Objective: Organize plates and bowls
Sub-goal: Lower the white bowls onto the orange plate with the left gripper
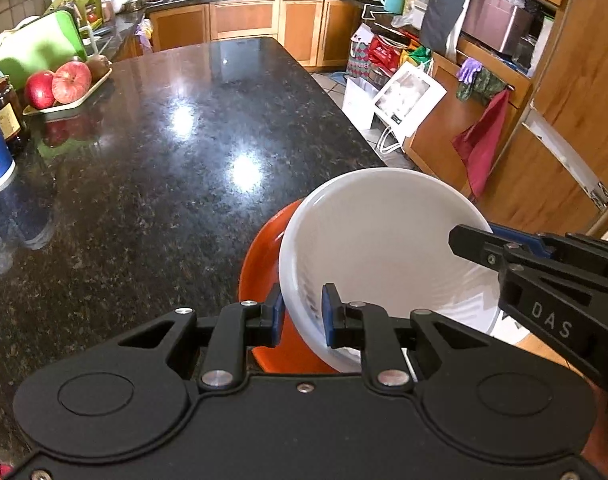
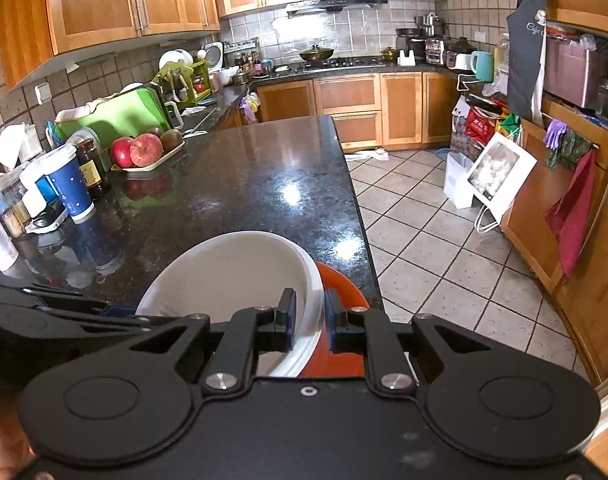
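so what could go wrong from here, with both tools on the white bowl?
1. The white bowl is tilted and pinched only at its rim by the left tool and right tool; it may slip.
2. The orange bowl beneath sits near the counter edge and could get knocked off.

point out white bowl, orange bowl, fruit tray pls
white bowl (image 1: 383,240), left wrist view, on its inner wall.
orange bowl (image 2: 339,280), right wrist view, on the exposed rim right of the white bowl.
fruit tray (image 2: 160,162), right wrist view, on its front edge below the apples.
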`<state>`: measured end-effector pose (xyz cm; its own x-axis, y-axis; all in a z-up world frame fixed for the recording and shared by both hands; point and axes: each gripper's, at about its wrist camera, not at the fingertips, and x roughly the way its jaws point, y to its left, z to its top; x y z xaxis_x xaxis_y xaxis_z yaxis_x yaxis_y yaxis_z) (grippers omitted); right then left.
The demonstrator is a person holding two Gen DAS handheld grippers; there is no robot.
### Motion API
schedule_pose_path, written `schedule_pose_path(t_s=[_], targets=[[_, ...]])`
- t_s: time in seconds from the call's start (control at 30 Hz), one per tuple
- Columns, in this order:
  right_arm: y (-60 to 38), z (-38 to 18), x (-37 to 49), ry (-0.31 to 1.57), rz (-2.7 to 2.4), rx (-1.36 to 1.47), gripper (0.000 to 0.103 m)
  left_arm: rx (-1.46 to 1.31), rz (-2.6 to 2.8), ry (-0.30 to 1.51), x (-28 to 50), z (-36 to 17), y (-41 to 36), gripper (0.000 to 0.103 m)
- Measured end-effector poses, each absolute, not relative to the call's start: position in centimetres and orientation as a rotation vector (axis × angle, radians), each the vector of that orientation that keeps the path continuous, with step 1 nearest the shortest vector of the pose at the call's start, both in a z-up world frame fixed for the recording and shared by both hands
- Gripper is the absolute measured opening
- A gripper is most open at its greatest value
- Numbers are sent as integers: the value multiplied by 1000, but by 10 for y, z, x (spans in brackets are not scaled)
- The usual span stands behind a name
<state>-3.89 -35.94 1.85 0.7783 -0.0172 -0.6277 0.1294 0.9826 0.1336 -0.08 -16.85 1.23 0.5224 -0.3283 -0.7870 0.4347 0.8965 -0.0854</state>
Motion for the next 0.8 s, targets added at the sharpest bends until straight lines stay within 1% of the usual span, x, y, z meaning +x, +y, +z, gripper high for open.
schedule_pose_path(t_s=[0.13, 0.2, 0.27, 0.3, 0.4, 0.53, 0.63, 0.8], targets=[[-363, 16, -34, 683, -68, 182, 18, 142, -451, 894, -2, 14, -177, 27], [-365, 14, -32, 692, -60, 186, 20, 143, -445, 879, -2, 14, -181, 30], [-366, 13, -31, 697, -55, 192, 23, 141, -449, 873, -2, 14, -182, 31], [-368, 12, -30, 696, -54, 195, 23, 138, -452, 872, -2, 14, -183, 33], [-370, 12, -30, 682, -50, 196, 24, 130, -465, 868, -2, 15, -183, 42], [-368, 16, -31, 651, -43, 186, 38, 137, -460, 835, -3, 18, -184, 43], [-369, 17, -31, 635, -49, 180, 39, 144, -449, 808, -6, 20, -184, 47], [-372, 16, -31, 627, -47, 194, 39, 147, -418, 781, -8, 21, -182, 48]])
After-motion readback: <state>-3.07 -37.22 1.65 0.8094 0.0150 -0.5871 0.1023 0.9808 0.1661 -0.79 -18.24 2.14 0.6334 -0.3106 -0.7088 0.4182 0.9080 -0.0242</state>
